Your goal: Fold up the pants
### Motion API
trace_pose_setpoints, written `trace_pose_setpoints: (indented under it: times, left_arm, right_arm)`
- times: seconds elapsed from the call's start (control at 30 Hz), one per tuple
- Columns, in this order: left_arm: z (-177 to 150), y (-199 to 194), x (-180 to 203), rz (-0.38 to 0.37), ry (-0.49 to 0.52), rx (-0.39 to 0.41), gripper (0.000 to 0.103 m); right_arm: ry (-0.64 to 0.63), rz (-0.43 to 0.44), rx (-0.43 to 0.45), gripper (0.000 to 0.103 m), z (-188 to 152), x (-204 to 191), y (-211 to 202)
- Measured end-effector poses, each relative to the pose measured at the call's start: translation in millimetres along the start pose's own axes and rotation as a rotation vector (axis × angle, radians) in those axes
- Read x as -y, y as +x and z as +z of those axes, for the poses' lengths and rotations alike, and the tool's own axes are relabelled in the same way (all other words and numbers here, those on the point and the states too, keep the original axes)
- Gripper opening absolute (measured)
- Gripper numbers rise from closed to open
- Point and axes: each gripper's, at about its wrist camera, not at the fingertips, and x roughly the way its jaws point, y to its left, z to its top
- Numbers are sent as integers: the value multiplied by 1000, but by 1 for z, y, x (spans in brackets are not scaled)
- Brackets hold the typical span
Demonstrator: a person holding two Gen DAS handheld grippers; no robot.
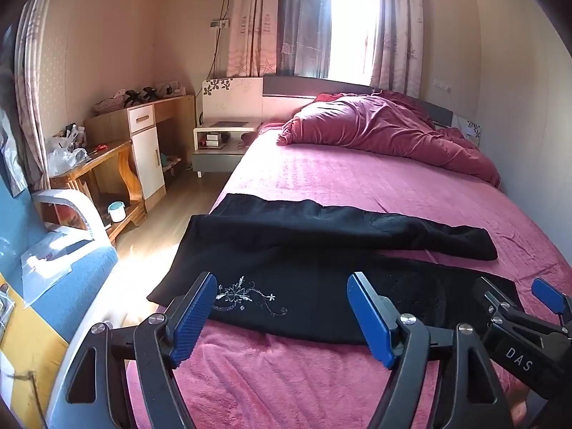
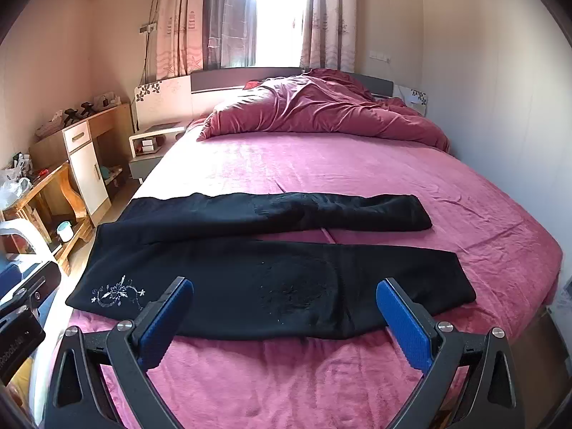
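Note:
Black pants point(image 1: 304, 246) point(image 2: 250, 268) lie flat across the pink bed, waist at the left edge, both legs spread to the right with a gap between them. A silver flower embroidery point(image 1: 246, 296) point(image 2: 118, 293) marks the near hip. My left gripper point(image 1: 282, 318) is open and empty, hovering over the near edge of the pants by the waist. My right gripper point(image 2: 286, 321) is open and empty, over the near leg; it also shows in the left wrist view point(image 1: 518, 296) at the right.
The pink bed sheet point(image 2: 321, 164) stretches back to a crumpled red duvet point(image 2: 314, 111) at the headboard. A nightstand point(image 1: 221, 143), wooden desk point(image 1: 150, 132) and low table point(image 1: 100, 168) stand left of the bed. A blue sofa point(image 1: 71, 286) is at the near left.

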Motion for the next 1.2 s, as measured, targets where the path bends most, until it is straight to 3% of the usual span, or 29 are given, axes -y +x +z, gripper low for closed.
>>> trace_pose_setpoints:
  times: [1.2]
  left_arm:
    - [-3, 8, -4, 2, -7, -21, 77]
  right_arm:
    - [1, 13, -23, 103, -5, 0, 13]
